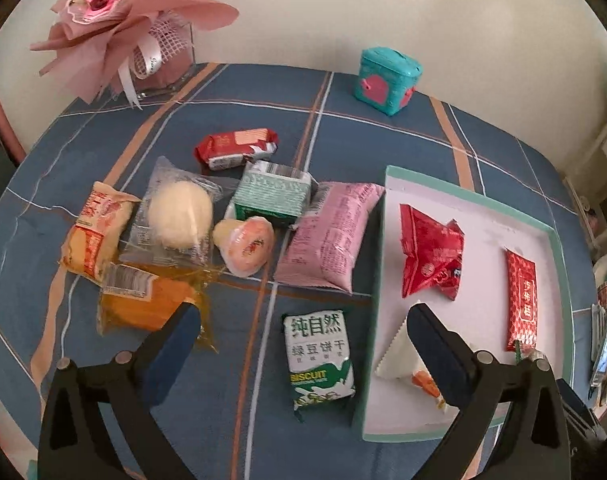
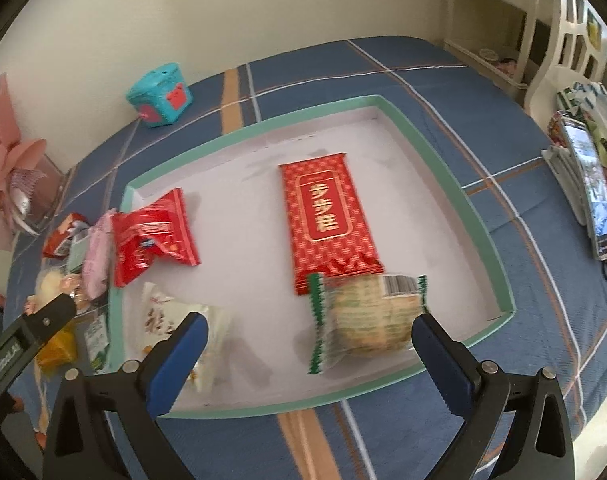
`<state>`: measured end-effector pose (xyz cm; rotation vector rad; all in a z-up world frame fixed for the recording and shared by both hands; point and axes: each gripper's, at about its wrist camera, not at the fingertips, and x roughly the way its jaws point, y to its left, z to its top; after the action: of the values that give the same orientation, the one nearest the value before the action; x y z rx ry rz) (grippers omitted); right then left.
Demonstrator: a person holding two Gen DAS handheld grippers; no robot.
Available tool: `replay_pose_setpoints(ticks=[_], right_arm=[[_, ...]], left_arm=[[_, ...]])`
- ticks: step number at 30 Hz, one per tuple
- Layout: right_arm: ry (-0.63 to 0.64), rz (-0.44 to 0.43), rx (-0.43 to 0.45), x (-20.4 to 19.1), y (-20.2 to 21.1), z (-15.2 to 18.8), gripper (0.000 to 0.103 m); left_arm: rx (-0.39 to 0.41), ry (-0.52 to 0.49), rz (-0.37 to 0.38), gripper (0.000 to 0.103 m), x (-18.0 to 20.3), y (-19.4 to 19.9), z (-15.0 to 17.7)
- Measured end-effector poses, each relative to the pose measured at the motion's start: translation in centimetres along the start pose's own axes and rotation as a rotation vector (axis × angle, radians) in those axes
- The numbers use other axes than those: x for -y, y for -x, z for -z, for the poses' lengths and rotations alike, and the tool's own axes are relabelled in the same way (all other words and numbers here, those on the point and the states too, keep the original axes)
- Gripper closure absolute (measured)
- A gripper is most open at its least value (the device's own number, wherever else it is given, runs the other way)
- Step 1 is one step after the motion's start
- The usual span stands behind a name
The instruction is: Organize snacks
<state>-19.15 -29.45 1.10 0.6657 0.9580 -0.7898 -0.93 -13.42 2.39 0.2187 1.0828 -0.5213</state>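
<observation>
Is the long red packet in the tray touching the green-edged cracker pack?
Touching: the right wrist view shows the cracker pack overlapping the red packet at its near end.

The counter (image 1: 343, 128) carries a blue plaid cloth. Loose snack packets (image 1: 175, 216) lie at its left. A green-rimmed tray (image 1: 469, 194) rests at right. A teal box (image 1: 387, 80) and a pink bouquet (image 1: 119, 20) stand far.

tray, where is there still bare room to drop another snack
The tray is bare along its far side, beyond the long red pack, and in the strip between that pack and the crumpled red pouch. The near edge is crowded: white pack and green-edged biscuit pack. Left of the tray, snacks lie packed together.
</observation>
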Motion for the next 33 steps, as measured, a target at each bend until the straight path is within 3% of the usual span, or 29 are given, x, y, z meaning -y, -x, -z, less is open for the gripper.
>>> replay_pose_setpoints(ticks=[8, 18, 29, 33], right_arm=[[0.038, -0.023, 0.014, -1.1, 0.2, 0.6, 0.0], [0.061, -0.072, 0.027, -3.2, 0.4, 1.1, 0.0], [0.107, -0.128, 0.021, -7.7, 0.3, 1.7, 0.0], [0.15, -0.141, 0.018, -10.0, 0.2, 2.2, 0.0]], left_arm=[[0.01, -0.017, -0.039, 0.0, -0.4, 0.3, -0.4], [-0.007, -0.037, -0.007, 0.0, -0.6, 0.7, -0.3], [0.032, 0.058, -0.044, 0.0, -6.6, 1.6, -1.4], [0.034, 0.13, -0.014, 0.0, -9.6, 1.7, -1.7]])
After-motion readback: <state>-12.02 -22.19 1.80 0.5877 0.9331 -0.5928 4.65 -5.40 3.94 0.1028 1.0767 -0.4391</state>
